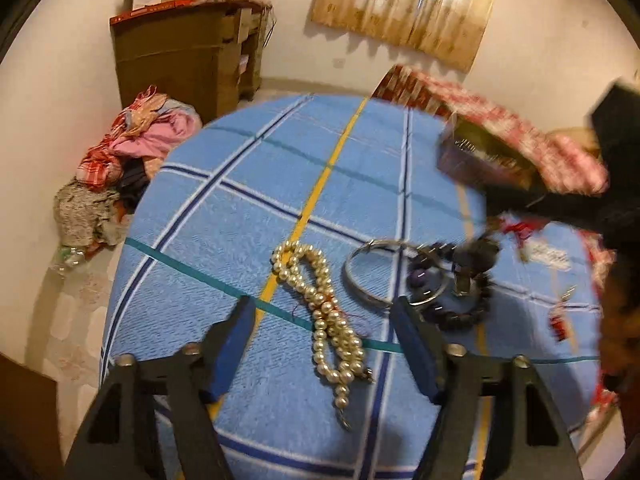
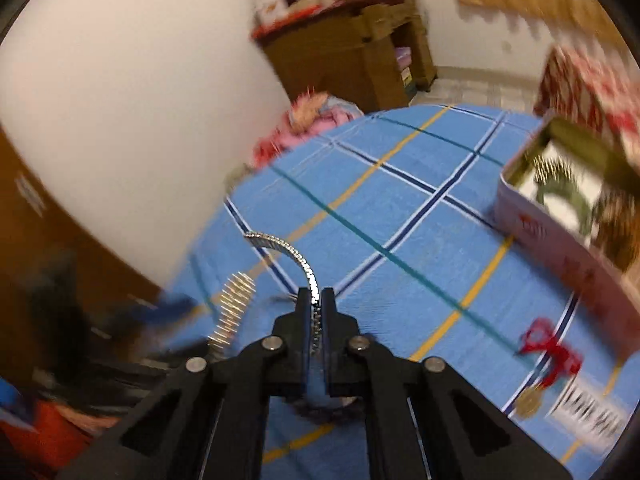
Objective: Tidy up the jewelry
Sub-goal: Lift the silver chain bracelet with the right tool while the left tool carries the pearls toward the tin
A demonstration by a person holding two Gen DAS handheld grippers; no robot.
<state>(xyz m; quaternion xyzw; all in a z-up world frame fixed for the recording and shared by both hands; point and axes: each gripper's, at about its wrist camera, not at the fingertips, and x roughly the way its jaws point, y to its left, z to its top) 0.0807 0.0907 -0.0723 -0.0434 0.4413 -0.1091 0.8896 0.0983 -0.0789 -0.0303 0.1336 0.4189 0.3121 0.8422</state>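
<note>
White walls enclose a bed [image 1: 248,184] spread with a blue checked sheet; a brown cabinet [image 1: 180,52] stands far left beside a heap of clothes [image 1: 120,172]. Far right on the bed sits an open box [image 2: 532,216], blurred. Nearer, a pearl necklace [image 1: 320,312] lies between the spread fingers of the left gripper [image 1: 324,320], untouched, with a silver bangle [image 1: 368,280] and dark beads [image 1: 468,308] just to its right. The right gripper [image 2: 316,304] is clamped on a silver metal band [image 2: 296,256] that curves up from its tips.
</note>
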